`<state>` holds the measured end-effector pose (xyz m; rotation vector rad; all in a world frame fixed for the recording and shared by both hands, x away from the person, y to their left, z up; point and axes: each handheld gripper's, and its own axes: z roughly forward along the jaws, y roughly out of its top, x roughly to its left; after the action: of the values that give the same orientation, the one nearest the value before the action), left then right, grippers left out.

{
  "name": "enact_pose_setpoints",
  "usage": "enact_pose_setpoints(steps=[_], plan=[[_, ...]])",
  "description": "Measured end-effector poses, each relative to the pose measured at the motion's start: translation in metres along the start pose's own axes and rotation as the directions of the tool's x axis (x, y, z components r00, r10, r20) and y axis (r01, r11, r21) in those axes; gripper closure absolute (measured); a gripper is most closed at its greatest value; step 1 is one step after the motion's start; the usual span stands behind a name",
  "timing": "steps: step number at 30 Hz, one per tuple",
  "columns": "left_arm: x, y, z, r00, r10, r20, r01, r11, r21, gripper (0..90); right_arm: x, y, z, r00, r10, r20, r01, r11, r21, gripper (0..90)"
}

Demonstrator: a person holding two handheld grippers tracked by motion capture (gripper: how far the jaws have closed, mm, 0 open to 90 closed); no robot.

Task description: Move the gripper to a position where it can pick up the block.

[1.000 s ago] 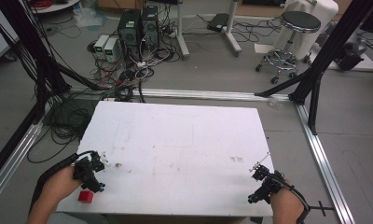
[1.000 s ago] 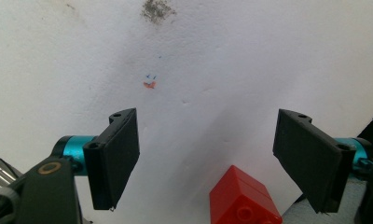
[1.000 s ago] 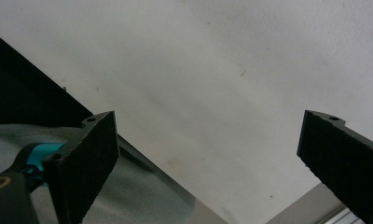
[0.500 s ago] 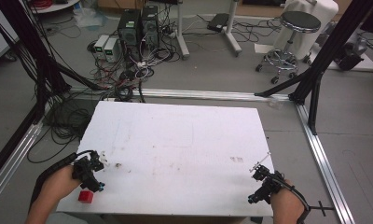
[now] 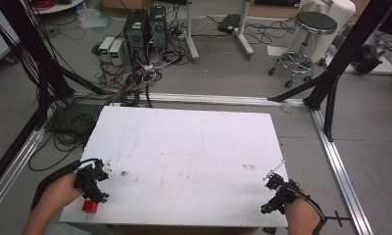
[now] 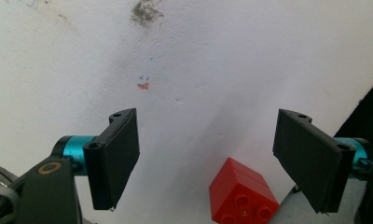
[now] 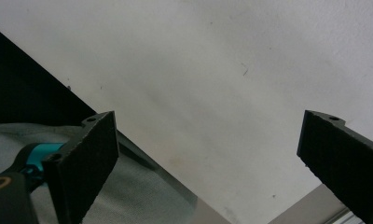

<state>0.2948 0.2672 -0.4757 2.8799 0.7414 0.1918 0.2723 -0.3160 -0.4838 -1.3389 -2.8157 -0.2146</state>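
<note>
Beyond the white table, two computer towers stand among tangled cables on the grey floor, near a black-seated stool

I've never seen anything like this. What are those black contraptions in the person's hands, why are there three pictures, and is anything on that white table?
No robot here: a person holds a hand-operated clamp tool in each hand. The high view looks down from above on the white table, with the left gripper at the near left corner and the right gripper at the near right. The other two pictures come from small cameras riding on each tool, looking out between its two black jaws. Both tools stand wide open and hold nothing. The one loose thing on the table is a small red toy brick near the front edge, lying between the left tool's jaws but not gripped. Cables, computers and a stool stand on the floor beyond.
</note>
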Motion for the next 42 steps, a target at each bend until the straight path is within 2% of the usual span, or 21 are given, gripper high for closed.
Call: enact_pose_setpoints(steps=[3, 8, 11, 13, 18, 24, 26, 27, 29, 31, 34, 35, 41, 42], plan=[[0.000, 0.000, -0.003, 0.9997, 0.023, 0.004, -0.023, 0.9997, -0.011, 22.9, 0.001, 0.000, 0.000, 1.0000, 0.000, -0.001, 0.000, 1.000, -0.006, 4.7], [-0.001, -0.005, -0.001, 0.9951, 0.093, 0.033, -0.093, 0.9955, -0.016, 22.9, 0.001, 0.001, 0.000, 0.9999, -0.011, -0.006, 0.011, 1.000, -0.006, 4.7], [0.000, -0.010, -0.001, 0.9867, 0.156, 0.047, -0.155, 0.9878, -0.008, 23.0, 0.001, 0.002, 0.000, 0.9999, -0.010, -0.010, 0.010, 1.000, -0.007, 4.7], [0.002, -0.012, -0.002, 0.9823, 0.178, 0.057, -0.178, 0.9839, -0.006, 23.0, 0.001, 0.002, -0.001, 0.9999, -0.007, -0.009, 0.007, 1.000, -0.011, 4.7], [0.006, -0.016, -0.005, 0.9736, 0.218, 0.069, -0.219, 0.9758, 0.004, 23.0, 0.001, 0.002, -0.001, 0.9999, -0.010, -0.005, 0.010, 1.000, -0.009, 4.7], [0.009, -0.021, -0.007, 0.9666, 0.242, 0.086, -0.243, 0.9700, 0.007, 23.0, 0.001, 0.003, -0.001, 0.9999, -0.011, -0.007, 0.011, 1.000, -0.010, 4.7], [0.010, -0.022, -0.008, 0.9621, 0.257, 0.091, -0.259, 0.9657, 0.012, 23.0, 0.002, 0.003, -0.001, 0.9999, -0.009, -0.006, 0.009, 1.000, -0.009, 4.7], [0.009, -0.024, -0.007, 0.9571, 0.274, 0.094, -0.277, 0.9608, 0.018, 23.0, 0.001, 0.003, -0.001, 0.9999, -0.010, -0.006, 0.010, 1.000, -0.008, 4.7], [0.009, -0.025, -0.007, 0.9566, 0.275, 0.096, -0.279, 0.9601, 0.023, 23.0, 0.001, 0.003, -0.001, 0.9999, -0.010, -0.005, 0.010, 1.000, -0.008, 4.7], [0.009, -0.027, -0.006, 0.9509, 0.292, 0.102, -0.297, 0.9541, 0.037, 23.0, 0.001, 0.003, -0.001, 1.0000, -0.007, -0.005, 0.007, 1.000, -0.011, 4.7], [0.008, -0.030, -0.005, 0.9479, 0.302, 0.103, -0.307, 0.9504, 0.047, 23.1, 0.001, 0.003, -0.001, 1.0000, -0.009, -0.003, 0.009, 1.000, -0.010, 4.7], [0.008, -0.031, -0.004, 0.9440, 0.313, 0.105, -0.319, 0.9464, 0.050, 23.1, 0.001, 0.003, -0.001, 1.0000, -0.009, -0.003, 0.009, 1.000, -0.010, 4.7], [0.004, -0.033, -0.002, 0.9290, 0.349, 0.122, -0.357, 0.9333, 0.043, 23.1, 0.001, 0.003, 0.000, 0.9999, -0.008, -0.008, 0.008, 1.000, -0.010, 4.7], [0.003, -0.033, -0.002, 0.9248, 0.360, 0.124, -0.367, 0.9292, 0.042, 23.0, 0.001, 0.003, 0.000, 0.9999, -0.015, -0.007, 0.015, 1.000, -0.014, 4.7]])
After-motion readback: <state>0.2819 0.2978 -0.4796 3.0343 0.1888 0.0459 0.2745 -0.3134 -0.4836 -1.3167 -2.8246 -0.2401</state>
